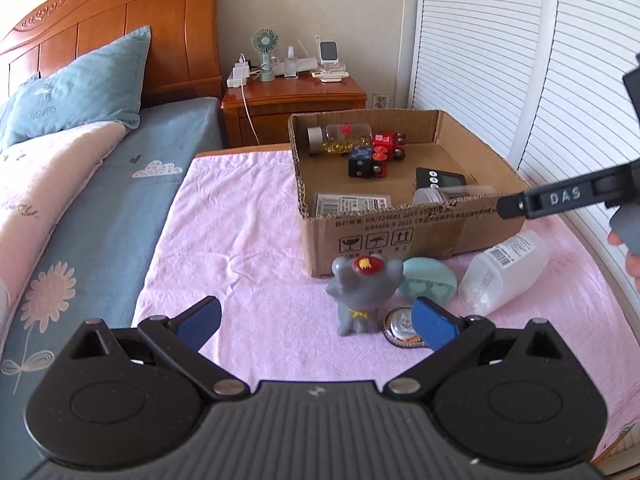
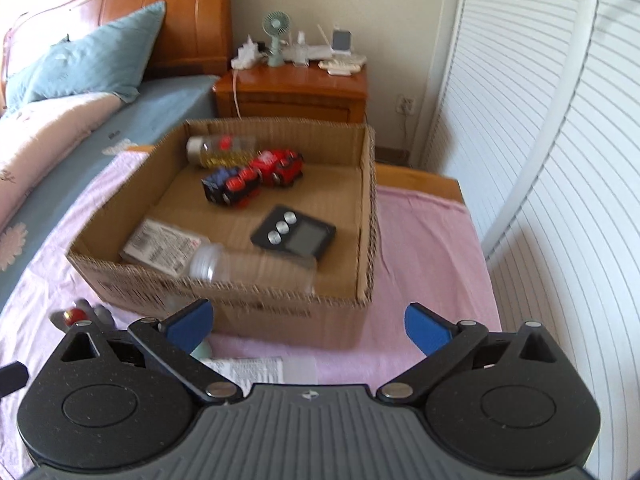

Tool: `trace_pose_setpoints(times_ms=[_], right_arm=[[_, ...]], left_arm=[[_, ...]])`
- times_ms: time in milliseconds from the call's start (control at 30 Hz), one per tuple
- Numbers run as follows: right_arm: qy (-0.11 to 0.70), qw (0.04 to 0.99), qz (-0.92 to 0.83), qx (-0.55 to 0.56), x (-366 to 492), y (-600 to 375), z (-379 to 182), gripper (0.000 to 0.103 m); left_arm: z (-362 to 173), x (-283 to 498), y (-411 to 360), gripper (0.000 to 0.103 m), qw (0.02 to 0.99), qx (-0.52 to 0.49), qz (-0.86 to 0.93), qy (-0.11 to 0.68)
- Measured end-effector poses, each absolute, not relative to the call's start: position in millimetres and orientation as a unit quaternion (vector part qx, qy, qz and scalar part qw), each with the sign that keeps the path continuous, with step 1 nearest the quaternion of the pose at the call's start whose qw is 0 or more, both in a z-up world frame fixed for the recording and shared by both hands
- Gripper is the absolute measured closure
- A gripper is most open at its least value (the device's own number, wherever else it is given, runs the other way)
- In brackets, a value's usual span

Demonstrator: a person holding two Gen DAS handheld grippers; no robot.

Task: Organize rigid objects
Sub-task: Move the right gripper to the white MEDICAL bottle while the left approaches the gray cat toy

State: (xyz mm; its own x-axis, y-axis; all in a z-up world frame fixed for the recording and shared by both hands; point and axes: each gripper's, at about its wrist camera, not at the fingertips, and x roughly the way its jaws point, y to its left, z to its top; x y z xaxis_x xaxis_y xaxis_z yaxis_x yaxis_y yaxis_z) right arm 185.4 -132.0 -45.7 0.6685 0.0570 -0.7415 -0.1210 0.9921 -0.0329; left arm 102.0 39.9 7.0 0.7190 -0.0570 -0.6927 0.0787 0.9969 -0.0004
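A cardboard box [image 1: 420,224] [image 2: 280,312] stands on a pink cloth. It holds toy trucks [image 2: 256,178], a capsule bottle [image 2: 220,150], a black timer [image 2: 294,236], a flat packet [image 2: 160,248] and a clear plastic bottle [image 2: 252,270] lying along its near wall. In front of the box stand a grey cat figurine [image 1: 358,296], a mint case [image 1: 430,282], a round badge [image 1: 402,326] and a white bottle [image 1: 502,272] on its side. My left gripper [image 1: 316,322] is open, the figurine between its fingers untouched. My right gripper [image 2: 308,320] is open and empty, above the white bottle [image 2: 260,368].
A bed [image 1: 100,200] with a blue pillow lies to the left. A wooden nightstand [image 1: 292,104] with a fan and chargers stands behind the box. White louvred doors [image 1: 500,60] run along the right. The right gripper's finger [image 1: 560,200] reaches over the box's right corner.
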Motion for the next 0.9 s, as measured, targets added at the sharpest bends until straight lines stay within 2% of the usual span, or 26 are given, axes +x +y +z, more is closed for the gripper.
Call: trace_pose_setpoints(times_ms=[467,900], right_arm=[[0.429,0.903,0.032,-0.016,189.4,-136.8,-77.9,0.000],[0.426,0.903,0.041,-0.024,137.6,-149.9,-81.1,0.000]], left_arm=[[-1.3,93.6,38.8,0.002,0.925,0.007,-0.046,0.377],[-5.3,89.5,43.6,0.002,0.926,-0.001,-0.052,0.375]])
